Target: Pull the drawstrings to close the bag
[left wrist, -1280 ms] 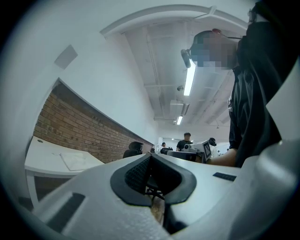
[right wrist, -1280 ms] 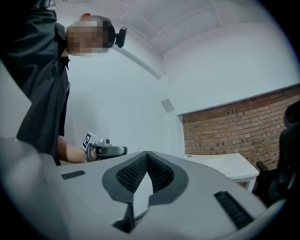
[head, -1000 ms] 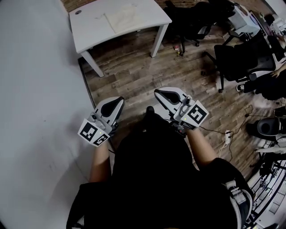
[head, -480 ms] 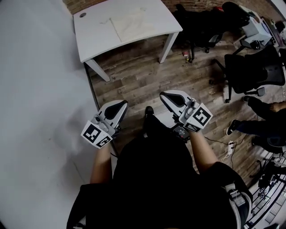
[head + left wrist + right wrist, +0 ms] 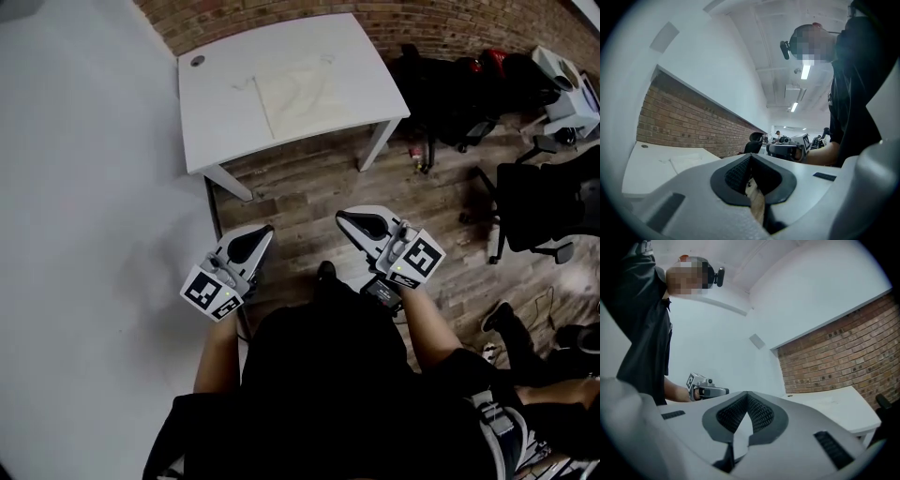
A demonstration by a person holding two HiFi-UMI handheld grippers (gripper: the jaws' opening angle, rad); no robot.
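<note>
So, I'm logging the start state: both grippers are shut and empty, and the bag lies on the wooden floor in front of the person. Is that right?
Not quite. The bag lies flat on the white table, not on the wooden floor; the head view shows it. The rest holds: the left gripper and the right gripper are shut and empty.

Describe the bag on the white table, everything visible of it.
The bag is a flat, pale cream, roughly square piece that looks like thin cloth, lying slack near the middle of the white table. Faint creases cross it. Thin strings trail from its edge onto the tabletop. Only the table touches it. Whether its mouth is open cannot be told.
</note>
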